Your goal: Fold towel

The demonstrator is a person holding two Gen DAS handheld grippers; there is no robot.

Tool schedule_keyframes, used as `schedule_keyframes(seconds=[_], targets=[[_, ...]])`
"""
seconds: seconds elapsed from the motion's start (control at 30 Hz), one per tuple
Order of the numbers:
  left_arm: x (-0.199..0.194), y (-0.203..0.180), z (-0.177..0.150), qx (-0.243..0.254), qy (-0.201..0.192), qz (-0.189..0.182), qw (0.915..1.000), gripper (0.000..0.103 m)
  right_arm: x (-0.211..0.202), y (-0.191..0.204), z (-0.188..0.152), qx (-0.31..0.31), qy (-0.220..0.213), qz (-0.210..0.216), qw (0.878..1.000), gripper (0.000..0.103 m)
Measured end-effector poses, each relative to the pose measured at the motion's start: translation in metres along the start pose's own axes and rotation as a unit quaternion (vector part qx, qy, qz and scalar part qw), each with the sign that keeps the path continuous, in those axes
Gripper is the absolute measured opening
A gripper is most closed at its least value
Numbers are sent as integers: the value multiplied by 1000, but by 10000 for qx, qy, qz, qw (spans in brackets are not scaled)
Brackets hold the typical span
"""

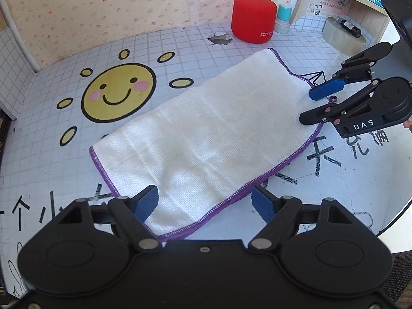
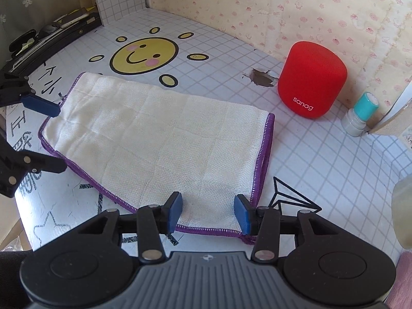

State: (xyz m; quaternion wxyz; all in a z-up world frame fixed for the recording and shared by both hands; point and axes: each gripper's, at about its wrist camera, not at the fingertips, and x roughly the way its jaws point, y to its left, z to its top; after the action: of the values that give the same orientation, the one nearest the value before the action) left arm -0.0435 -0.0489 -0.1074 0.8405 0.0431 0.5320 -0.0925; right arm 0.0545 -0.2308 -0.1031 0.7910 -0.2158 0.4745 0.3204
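The white, purple-edged towel (image 2: 164,141) lies flat on the grid-patterned table (image 2: 322,154), its long axis running between the left gripper (image 1: 204,202) and right gripper (image 2: 208,211), both wide apart at opposite short ends, below floral wallpaper (image 2: 296,5).

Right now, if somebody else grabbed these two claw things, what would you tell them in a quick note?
Left gripper: jaws open, straddling one short end of the towel, holding nothing.
Right gripper: jaws open, at the opposite short end, holding nothing.
Towel: lies flat on the grid-patterned table as a long rectangle with purple trim; doubled edging at one end suggests one fold is already in.
Nearby: red speaker and a teal-capped bottle behind it, clear of the cloth.
Left to do: probably close on an end and fold it across to the other.
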Motion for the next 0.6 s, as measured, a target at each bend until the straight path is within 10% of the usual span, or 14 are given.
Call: schedule_keyframes(seconds=[0.6], targets=[[3, -6, -19, 324, 89, 37, 9994, 82, -2, 20, 4, -171, -173, 143, 9996, 52]])
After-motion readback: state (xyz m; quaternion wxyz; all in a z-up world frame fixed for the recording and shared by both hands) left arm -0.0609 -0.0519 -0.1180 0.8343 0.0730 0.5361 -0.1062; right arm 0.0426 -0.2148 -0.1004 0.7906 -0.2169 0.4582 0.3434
